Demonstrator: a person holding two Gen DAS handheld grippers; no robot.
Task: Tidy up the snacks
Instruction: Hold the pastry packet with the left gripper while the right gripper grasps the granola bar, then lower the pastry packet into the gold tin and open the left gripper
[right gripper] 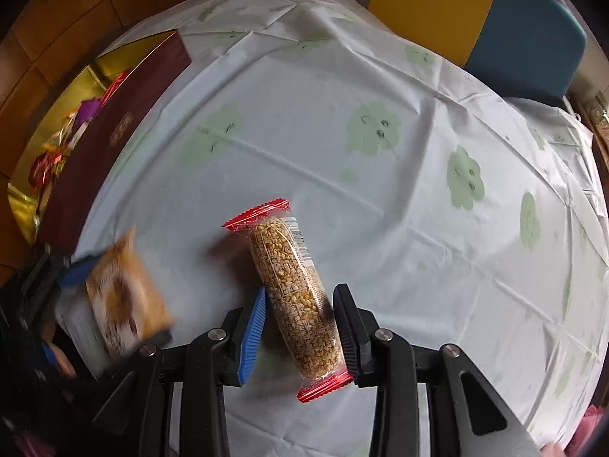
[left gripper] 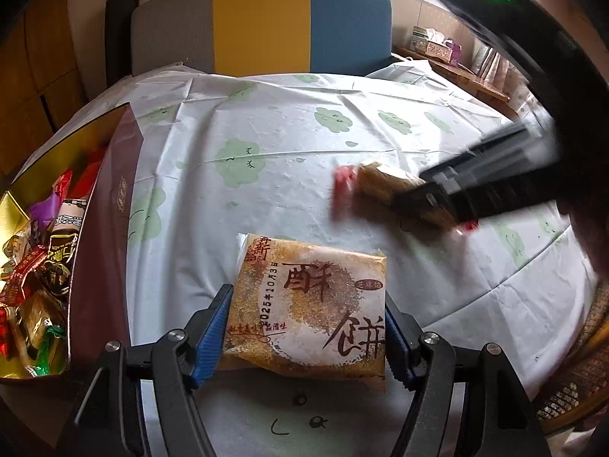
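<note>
My left gripper (left gripper: 308,327) is shut on a flat orange-brown cake packet (left gripper: 308,304) with Chinese print, held just above the tablecloth. It shows blurred in the right wrist view (right gripper: 121,301). My right gripper (right gripper: 300,320) is shut on a clear-wrapped grain bar (right gripper: 293,285) with red crimped ends, held over the table. That bar and gripper show blurred in the left wrist view (left gripper: 384,186). A maroon box (left gripper: 102,228) with a gold inside, holding several wrapped snacks (left gripper: 34,266), stands at the left; it shows in the right wrist view too (right gripper: 110,133).
A white tablecloth (left gripper: 285,144) with green cloud prints covers the round table. A grey, yellow and blue chair back (left gripper: 262,23) stands behind it. A side shelf with tissue boxes (left gripper: 434,43) is at the far right. A wicker chair (left gripper: 578,373) is near right.
</note>
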